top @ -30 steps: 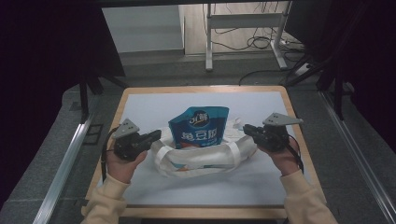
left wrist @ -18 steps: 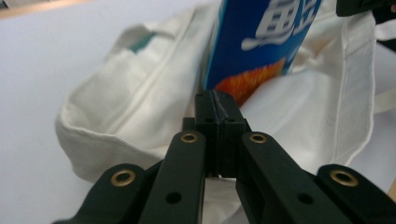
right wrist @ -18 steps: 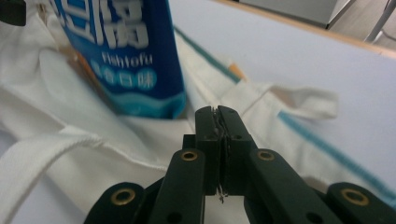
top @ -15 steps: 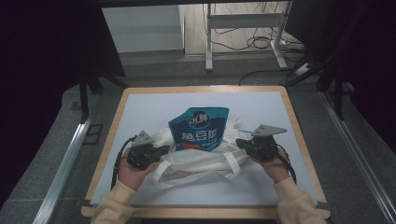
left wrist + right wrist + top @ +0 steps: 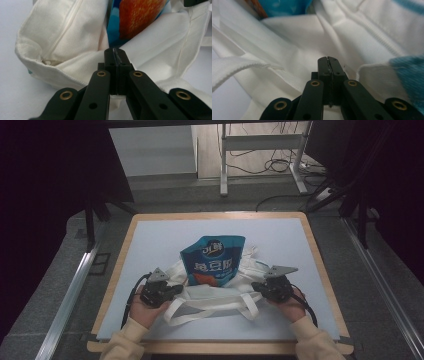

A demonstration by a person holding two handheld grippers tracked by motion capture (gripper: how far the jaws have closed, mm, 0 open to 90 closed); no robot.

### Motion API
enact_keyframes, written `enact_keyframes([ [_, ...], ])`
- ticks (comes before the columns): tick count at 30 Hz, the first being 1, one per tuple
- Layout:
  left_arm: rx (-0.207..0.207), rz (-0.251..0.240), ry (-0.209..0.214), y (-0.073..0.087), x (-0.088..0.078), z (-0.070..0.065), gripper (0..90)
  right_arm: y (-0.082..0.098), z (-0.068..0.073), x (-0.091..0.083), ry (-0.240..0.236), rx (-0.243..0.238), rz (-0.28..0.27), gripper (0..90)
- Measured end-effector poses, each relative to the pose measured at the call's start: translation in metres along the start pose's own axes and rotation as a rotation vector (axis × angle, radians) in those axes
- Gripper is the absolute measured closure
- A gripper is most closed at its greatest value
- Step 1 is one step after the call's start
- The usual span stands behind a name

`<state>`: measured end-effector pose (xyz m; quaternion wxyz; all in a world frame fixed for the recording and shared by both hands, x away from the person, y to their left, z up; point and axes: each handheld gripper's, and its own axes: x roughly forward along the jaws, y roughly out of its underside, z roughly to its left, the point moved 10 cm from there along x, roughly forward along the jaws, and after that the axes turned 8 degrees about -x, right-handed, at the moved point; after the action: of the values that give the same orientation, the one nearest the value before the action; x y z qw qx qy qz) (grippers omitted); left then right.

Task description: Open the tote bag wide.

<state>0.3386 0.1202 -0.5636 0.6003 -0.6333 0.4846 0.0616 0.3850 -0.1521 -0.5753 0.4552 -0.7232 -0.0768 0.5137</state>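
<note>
High view: I have the white cloth bag (image 5: 215,292) lying on the pale tabletop (image 5: 150,240), near its front edge, with a blue snack pouch (image 5: 214,260) sticking out of its mouth toward the far side. My left gripper (image 5: 176,290) sits at the bag's left end and my right gripper (image 5: 256,286) at its right end, both low over the tabletop. In the left gripper view, the fingers (image 5: 111,56) are pressed together with a thin fold of the bag's cloth (image 5: 160,50) caught between their tips, the pouch (image 5: 140,17) just beyond. In the right gripper view, the fingers (image 5: 323,65) are also closed tight; they lie against the bag's cloth (image 5: 312,35), and I cannot tell whether any of it is pinched.
</note>
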Motion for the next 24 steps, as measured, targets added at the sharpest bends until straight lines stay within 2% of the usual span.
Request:
enact_keyframes([
  [5,0.003,0.012,-0.006,0.003,0.004,0.001,90.0,0.008,0.002,0.006,-0.006,0.0,0.027,89.2],
  [17,-0.003,0.019,-0.004,0.005,0.006,0.002,90.0,0.008,0.002,0.007,-0.001,-0.004,0.022,89.1],
  [20,0.004,0.012,-0.009,0.003,0.004,0.001,89.9,0.004,0.003,0.004,0.004,-0.003,0.01,89.1],
  [24,0.009,-0.017,-0.007,-0.006,-0.004,-0.002,89.9,-0.009,0.003,-0.005,0.014,-0.005,-0.038,89.0],
])
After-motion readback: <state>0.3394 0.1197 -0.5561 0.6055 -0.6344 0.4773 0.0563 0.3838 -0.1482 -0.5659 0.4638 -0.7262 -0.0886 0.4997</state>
